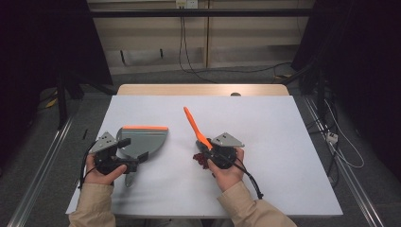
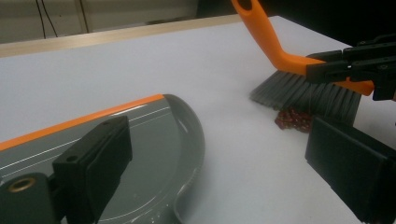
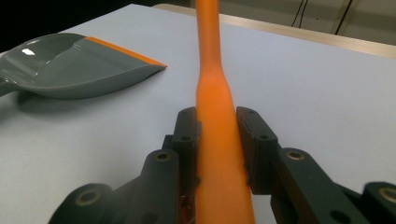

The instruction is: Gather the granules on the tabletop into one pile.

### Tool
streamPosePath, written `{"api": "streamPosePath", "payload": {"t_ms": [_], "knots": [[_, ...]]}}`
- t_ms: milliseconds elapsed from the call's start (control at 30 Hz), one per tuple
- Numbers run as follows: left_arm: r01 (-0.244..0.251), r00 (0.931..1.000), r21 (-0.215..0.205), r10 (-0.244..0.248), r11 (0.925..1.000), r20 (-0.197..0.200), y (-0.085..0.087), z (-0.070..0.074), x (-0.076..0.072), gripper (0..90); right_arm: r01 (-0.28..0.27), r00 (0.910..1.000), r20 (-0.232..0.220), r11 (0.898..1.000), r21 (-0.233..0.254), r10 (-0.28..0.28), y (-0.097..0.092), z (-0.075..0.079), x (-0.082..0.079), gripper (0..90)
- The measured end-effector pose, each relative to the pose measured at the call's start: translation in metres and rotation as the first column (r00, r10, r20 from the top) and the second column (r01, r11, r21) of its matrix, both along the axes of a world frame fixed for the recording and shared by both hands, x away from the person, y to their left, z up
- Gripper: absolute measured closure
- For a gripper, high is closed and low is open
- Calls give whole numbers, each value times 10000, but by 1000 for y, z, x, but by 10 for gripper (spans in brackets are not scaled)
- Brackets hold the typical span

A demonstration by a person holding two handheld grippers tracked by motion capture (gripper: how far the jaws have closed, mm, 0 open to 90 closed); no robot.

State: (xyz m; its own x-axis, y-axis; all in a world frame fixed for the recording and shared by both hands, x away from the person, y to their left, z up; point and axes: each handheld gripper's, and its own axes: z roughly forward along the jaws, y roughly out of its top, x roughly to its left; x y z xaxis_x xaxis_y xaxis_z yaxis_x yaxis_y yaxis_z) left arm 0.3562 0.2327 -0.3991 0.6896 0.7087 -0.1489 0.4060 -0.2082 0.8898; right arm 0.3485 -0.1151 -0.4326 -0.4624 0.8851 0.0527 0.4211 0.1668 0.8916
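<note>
Right gripper point(image 1: 208, 150) is clamping the brush point(image 1: 195, 128) low on its handle, both jaws pressing flat vs. the orange plastic in the right gripper view. Brush is sitting near-centre on the table point(image 1: 265, 142), handle slanting up and away twd the far left, w/ a hole at the handle's far end showing in the left gripper view. Grey bristles point(image 2: 306, 95) are fanning down onto the white surface, touching it. A small pile of dark red bits point(image 2: 293, 119) is lying right at the bristle tips, on the near side of the brush head, just left of the right hand point(image 1: 228, 174).

Left gripper point(image 1: 126, 151) is hovering over the dustpan point(image 1: 146, 140), jaws standing wide apart w/ nothing between the pads; one jaw is over the pan's grey bowl, the other out over bare table. Dustpan is lying flat on the left, grey w/ an orange strip along its straight far edge, rounded rim facing right twd the brush, well apart from the red pile. Left hand point(image 1: 105, 176) is gripping the tool at the near left.
</note>
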Motion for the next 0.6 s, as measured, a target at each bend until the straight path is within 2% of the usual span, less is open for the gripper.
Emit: {"api": "streamPosePath", "payload": {"t_ms": [200,233,400,467,533,600], "knots": [[-19,10000,77,19,10000,-5,0,-2,1,73,-15,10000,34,9998,176,15,-13,5,2,706],[-17,10000,93,17,10000,-2,0,-2,1,73,-187,9997,163,9996,206,184,-16,7,3,706],[17,10000,99,-17,9999,-18,-1,-2,1,73,-958,9953,162,9937,587,950,-34,17,7,706],[0,10000,86,0,10000,-44,0,-2,1,73,-1625,9865,335,9837,765,1603,-39,21,8,706],[-24,10000,79,25,10000,-68,0,-3,1,73,-2075,9780,363,9764,597,2056,-43,25,7,705],[-17,10000,89,18,10000,-66,0,-3,1,73,-2471,9689,330,9662,741,2452,-47,25,6,705]]}}
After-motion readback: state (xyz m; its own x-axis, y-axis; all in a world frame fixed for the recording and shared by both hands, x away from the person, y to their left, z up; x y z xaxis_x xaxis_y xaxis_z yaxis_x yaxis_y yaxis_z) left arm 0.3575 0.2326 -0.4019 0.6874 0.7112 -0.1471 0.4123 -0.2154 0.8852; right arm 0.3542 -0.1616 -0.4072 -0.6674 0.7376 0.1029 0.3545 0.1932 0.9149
